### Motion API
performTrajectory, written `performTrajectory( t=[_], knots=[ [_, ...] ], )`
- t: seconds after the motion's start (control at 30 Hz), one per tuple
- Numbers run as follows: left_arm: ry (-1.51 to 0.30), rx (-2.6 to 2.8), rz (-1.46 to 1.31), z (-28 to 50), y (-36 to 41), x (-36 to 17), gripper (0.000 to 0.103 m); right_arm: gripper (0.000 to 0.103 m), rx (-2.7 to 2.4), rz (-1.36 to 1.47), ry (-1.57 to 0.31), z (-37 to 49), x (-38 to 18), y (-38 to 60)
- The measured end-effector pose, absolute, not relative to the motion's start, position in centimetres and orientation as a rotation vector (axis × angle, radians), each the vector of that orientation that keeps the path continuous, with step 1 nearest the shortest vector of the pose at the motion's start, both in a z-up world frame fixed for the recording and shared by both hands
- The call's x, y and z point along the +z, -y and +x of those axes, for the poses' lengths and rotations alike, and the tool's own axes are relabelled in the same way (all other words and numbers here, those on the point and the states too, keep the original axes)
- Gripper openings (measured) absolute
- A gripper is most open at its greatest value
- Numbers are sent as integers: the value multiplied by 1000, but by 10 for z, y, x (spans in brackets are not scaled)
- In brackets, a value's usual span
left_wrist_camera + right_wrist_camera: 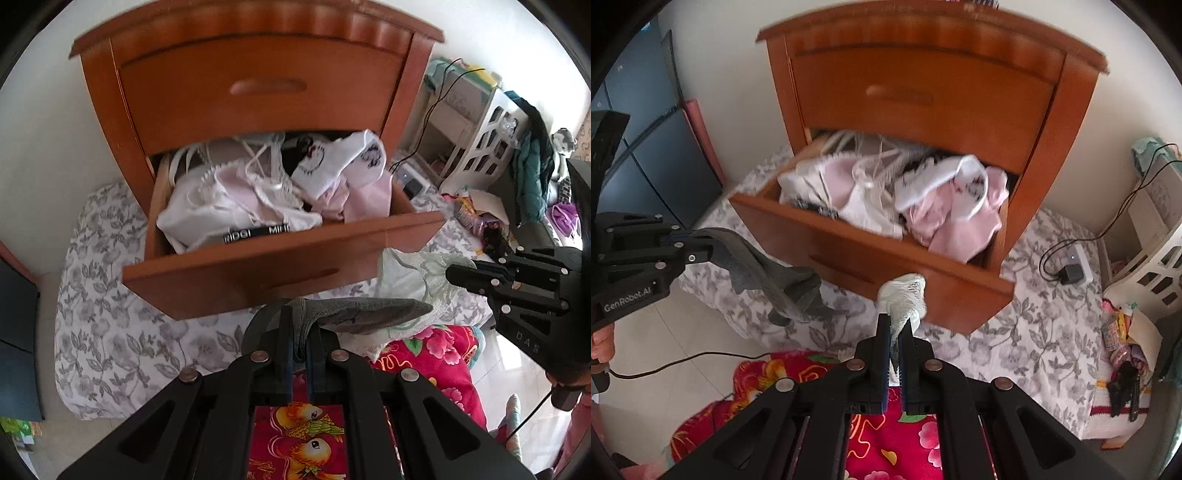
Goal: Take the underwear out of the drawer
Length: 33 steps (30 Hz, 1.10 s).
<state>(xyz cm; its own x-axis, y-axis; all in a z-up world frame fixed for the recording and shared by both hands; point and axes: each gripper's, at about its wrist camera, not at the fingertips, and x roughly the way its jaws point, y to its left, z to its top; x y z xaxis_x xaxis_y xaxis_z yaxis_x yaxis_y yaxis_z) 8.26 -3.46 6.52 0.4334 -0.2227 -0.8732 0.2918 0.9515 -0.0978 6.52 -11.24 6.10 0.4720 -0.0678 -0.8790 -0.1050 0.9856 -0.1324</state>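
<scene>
Both grippers were out of the drawer (280, 266) with a catch each. The left gripper (300, 354) had its fingers (284, 332) clenched on a grey garment (369, 314), which trailed off to the right of its tips; from the right wrist camera the same grey piece hung limp below that gripper, clear of the drawer front. The right gripper (894, 343) was clamped on a pale green lacy piece (903, 295), bunched up above its fingertips, just in front of the drawer's lower edge.

The drawer itself stood pulled open from the wooden nightstand (960, 92), heaped with more underwear (240, 199): white and pink pieces, straps tangled on top, one black waistband with lettering at the front. So the lifting-out step looked done for these two items, and the carry or set-down was in hand.

Below lay a red flowered quilt (886, 443) and a grey floral sheet (110, 295); either could serve as a landing spot, though the blur made it hard to say which was meant.

The next move would call for lowering both pieces onto a clear patch, letting the fingers go together, and keeping the dangling grey cloth from snagging the drawer corner.
</scene>
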Motion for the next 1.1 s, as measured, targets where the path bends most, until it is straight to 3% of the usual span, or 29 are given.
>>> performTrajectory(
  t=[0.2,0.27,0.33,0.37,0.47,0.53,0.57,0.6,0.67,0.77,0.9,1.03,1.1],
  knots=[
    [-1120,-294,38,93,36,54,7,5,12,-182,-1113,72,45,112],
    [-1125,-295,30,93,36,54,15,12,25,-172,-1125,74,44,112],
    [-1118,-295,28,93,35,55,35,24,24,-168,-1123,74,45,112],
    [-1114,-295,27,93,34,56,38,28,19,-171,-1119,74,45,113],
    [-1112,-286,19,94,31,58,44,28,16,-172,-1121,74,46,113],
    [-1114,-263,6,96,26,59,62,28,14,-178,-1127,73,46,114],
    [-1116,-249,-4,97,24,59,66,31,12,-180,-1132,73,45,114],
    [-1119,-240,-11,97,22,60,69,37,9,-180,-1136,73,45,114],
    [-1123,-223,-21,98,18,60,71,76,-3,-177,-1138,73,44,116],
    [-1139,-184,-44,99,11,56,84,78,-11,-177,-1147,74,43,117],
    [-1162,-146,-77,100,3,49,87,87,-16,-160,-1158,74,42,118],
    [-1162,-112,-73,100,-2,43,99,103,-20,-166,-1152,73,42,118],
    [-1172,-103,-88,101,-6,41,99,103,-15,-166,-1151,72,43,118]
  ],
)
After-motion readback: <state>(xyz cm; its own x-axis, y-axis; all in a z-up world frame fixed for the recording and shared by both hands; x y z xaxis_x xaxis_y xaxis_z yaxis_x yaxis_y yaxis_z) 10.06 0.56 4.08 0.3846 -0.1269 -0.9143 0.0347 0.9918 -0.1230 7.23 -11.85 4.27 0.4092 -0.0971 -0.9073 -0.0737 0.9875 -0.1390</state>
